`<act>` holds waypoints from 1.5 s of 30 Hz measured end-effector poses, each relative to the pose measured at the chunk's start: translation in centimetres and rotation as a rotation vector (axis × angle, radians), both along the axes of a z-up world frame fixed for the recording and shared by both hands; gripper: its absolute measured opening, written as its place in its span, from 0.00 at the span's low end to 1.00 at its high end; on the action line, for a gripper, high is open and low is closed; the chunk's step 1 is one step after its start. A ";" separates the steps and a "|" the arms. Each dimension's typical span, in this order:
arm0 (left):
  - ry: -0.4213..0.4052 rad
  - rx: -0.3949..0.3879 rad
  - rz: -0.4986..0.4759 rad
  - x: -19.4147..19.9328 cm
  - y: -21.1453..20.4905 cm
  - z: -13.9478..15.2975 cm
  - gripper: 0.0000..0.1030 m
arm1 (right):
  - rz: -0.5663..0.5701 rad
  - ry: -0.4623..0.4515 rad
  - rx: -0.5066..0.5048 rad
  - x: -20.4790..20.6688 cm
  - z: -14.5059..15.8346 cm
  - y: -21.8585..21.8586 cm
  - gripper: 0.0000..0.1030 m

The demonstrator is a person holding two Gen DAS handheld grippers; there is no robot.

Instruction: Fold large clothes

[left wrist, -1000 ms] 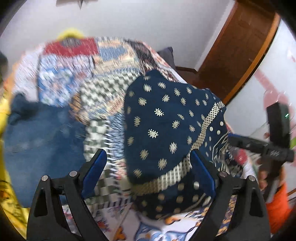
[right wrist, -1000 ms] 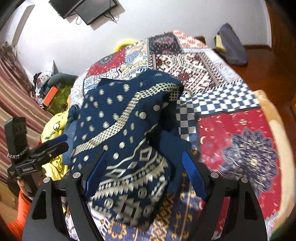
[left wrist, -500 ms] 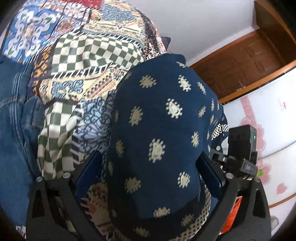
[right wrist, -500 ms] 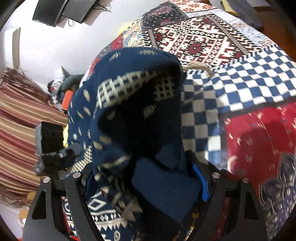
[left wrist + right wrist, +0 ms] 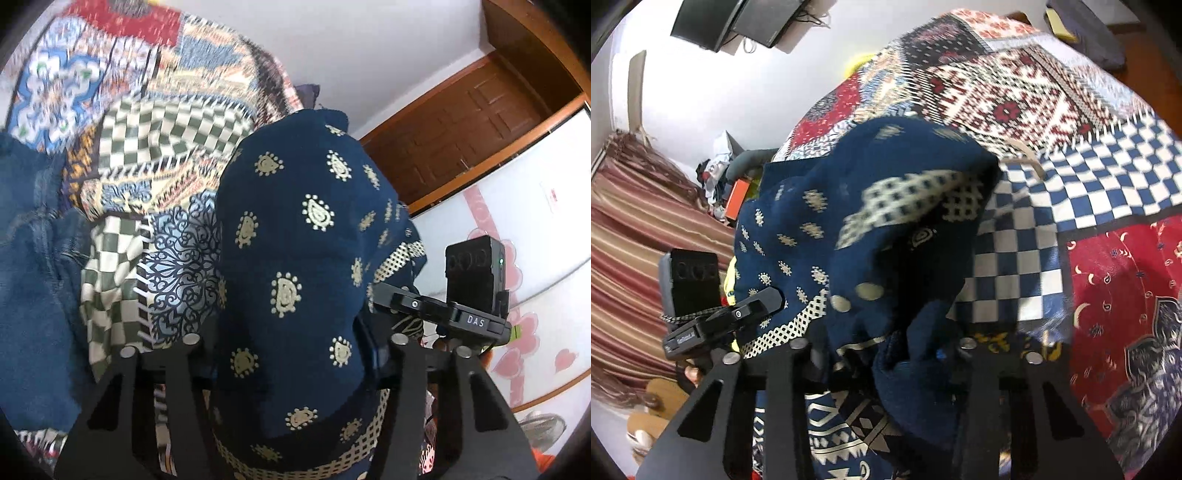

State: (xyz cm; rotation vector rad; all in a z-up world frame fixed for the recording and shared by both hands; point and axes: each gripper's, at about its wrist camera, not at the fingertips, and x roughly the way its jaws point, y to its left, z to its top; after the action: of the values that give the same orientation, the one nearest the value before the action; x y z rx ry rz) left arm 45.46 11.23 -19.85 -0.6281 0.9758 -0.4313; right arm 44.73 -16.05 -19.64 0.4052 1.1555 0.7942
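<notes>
A navy garment [image 5: 295, 221] with cream paisley dots and a lattice band lies heaped on a patchwork bedspread [image 5: 166, 140]. My left gripper [image 5: 295, 343] is closing, and a thick bunch of this fabric fills the gap and hides the pads. In the right wrist view the same garment [image 5: 812, 221] rises in a fold over the bedspread [image 5: 1034, 92]. My right gripper [image 5: 882, 347] is closing too, its fingers pressed into a dark fold. The two grippers stand close side by side; each one's camera block shows in the other's view [image 5: 472, 273] [image 5: 690, 280].
Blue jeans [image 5: 33, 295] lie on the bed at the left. A brown door [image 5: 480, 129] and a white wardrobe with pink hearts [image 5: 535, 240] stand to the right. A striped curtain [image 5: 635, 229], cluttered items [image 5: 720, 173] and a wall-mounted monitor [image 5: 738, 22] are beyond the bed.
Both grippers came down and in over the garment. Their jaws went from wide to narrow around bunched fabric. The cloth now stands higher between them.
</notes>
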 end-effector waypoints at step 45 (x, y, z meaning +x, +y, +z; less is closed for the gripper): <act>0.030 0.145 0.360 -8.1 26.2 -4.5 0.63 | 0.251 -0.036 -0.249 1.5 -4.0 27.8 0.45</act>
State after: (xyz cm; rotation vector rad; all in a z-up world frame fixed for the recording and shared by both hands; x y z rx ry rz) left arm 37.32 37.44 -24.34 -0.6634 0.8909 -0.0319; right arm 46.28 11.78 -23.66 0.0385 1.2688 0.8581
